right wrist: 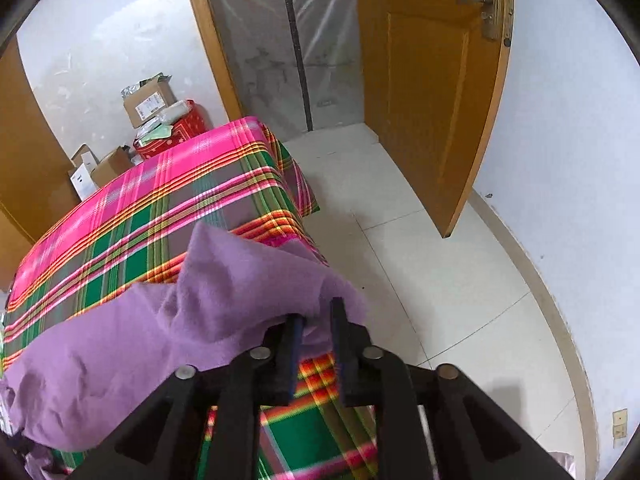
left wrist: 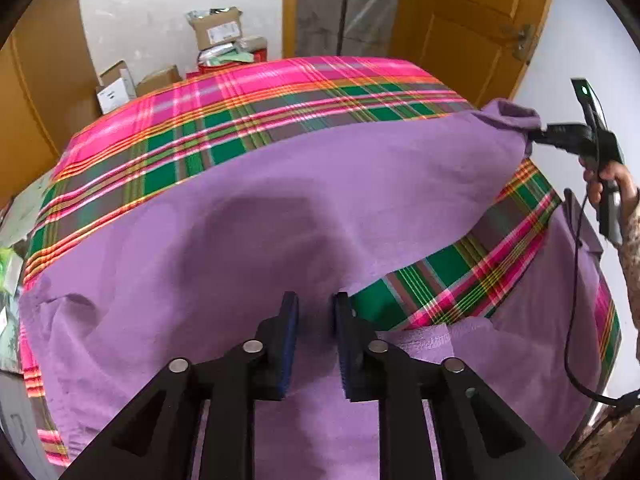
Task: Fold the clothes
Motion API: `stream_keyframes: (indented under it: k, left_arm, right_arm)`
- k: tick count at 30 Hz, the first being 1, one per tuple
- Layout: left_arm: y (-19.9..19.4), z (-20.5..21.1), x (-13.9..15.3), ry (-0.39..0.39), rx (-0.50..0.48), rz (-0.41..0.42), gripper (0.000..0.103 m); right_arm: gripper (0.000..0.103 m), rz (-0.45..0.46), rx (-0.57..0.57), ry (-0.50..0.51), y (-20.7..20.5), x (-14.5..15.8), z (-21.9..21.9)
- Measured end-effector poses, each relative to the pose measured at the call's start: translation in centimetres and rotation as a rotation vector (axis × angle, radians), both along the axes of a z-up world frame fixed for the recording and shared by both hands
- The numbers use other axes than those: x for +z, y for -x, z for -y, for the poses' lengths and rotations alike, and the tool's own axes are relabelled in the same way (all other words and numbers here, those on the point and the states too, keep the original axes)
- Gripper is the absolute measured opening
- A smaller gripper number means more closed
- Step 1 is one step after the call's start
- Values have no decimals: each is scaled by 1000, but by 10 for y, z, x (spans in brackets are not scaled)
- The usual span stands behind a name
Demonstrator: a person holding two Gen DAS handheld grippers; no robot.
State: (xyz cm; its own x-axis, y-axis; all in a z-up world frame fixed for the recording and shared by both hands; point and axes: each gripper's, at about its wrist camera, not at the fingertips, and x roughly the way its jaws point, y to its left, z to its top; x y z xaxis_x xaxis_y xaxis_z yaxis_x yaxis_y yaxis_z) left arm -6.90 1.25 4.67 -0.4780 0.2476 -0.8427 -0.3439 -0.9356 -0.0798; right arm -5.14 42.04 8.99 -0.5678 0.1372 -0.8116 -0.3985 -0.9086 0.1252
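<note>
A purple garment (left wrist: 280, 216) lies spread over a table with a pink and green plaid cloth (left wrist: 248, 92). My left gripper (left wrist: 317, 312) hovers over the garment's near part, jaws a little apart, nothing between them. My right gripper (left wrist: 536, 134) is at the table's right edge, shut on a corner of the garment and holding it lifted. In the right wrist view the purple fabric (right wrist: 224, 280) bunches between the fingers of the right gripper (right wrist: 316, 320), above the plaid cloth (right wrist: 140, 208).
Cardboard boxes (left wrist: 218, 28) and a red box (right wrist: 176, 132) are stacked beyond the table's far edge. An open wooden door (right wrist: 436, 80) and tiled floor (right wrist: 432, 264) lie to the right of the table.
</note>
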Motion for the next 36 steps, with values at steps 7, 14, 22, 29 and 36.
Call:
stream_keyframes:
  k: [7,14,22,29,36]
  left_arm:
    - [-21,12,16,-87,54,-44,27]
    - [-53,12,26,-188,81,-88,27]
    - [-100,-13,20,-175,33,-95,27]
    - [-127,-21,13,-155,34,-89,27]
    - [-175,-47,3,-69,-75,-104,37]
  right_arm:
    - [22,-43,16,3,-42,16,-8]
    - [30,-57,28,24,-105,17,-16]
    - [38,-75,13,104,-186,-12,-26]
    - [41,-87,10,205,-218,-37,-26]
    - [31,-104,45,216,-222,-44,-9]
